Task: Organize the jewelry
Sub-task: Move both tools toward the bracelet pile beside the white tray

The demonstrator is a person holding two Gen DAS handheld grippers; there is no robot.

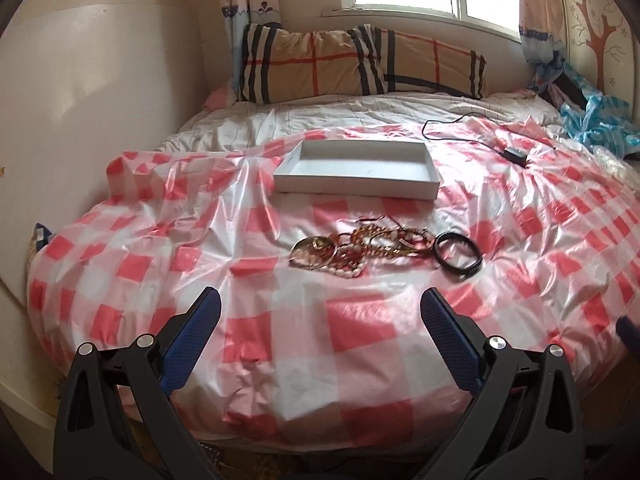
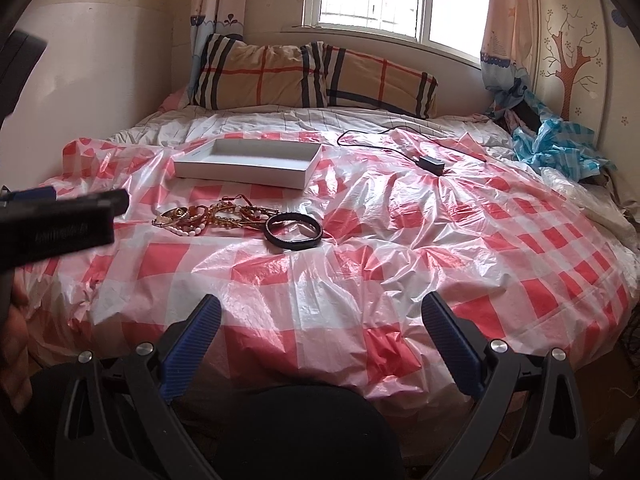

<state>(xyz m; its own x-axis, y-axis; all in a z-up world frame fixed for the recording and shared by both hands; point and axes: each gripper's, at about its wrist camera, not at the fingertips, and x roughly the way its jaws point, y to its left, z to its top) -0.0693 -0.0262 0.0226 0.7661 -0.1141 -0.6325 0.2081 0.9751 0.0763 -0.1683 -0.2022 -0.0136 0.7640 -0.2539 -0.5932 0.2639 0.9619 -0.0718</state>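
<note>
A tangled pile of gold chains and beaded bracelets (image 1: 360, 248) lies on the red-and-white checked plastic sheet (image 1: 280, 340) on the bed, with a black bangle (image 1: 458, 254) at its right side. An empty white shallow box (image 1: 356, 170) sits just beyond the pile. My left gripper (image 1: 320, 312) is open and empty, short of the pile. In the right wrist view the pile (image 2: 216, 218), the bangle (image 2: 294, 229) and the box (image 2: 248, 162) lie ahead to the left. My right gripper (image 2: 320, 314) is open and empty. The left gripper's body shows at the left edge.
A black charger with its cable (image 1: 516, 156) lies right of the box, also in the right wrist view (image 2: 432, 166). Plaid pillows (image 1: 360, 64) lean below the window. Blue crumpled plastic (image 2: 556, 148) lies at the far right. A wall borders the bed's left side.
</note>
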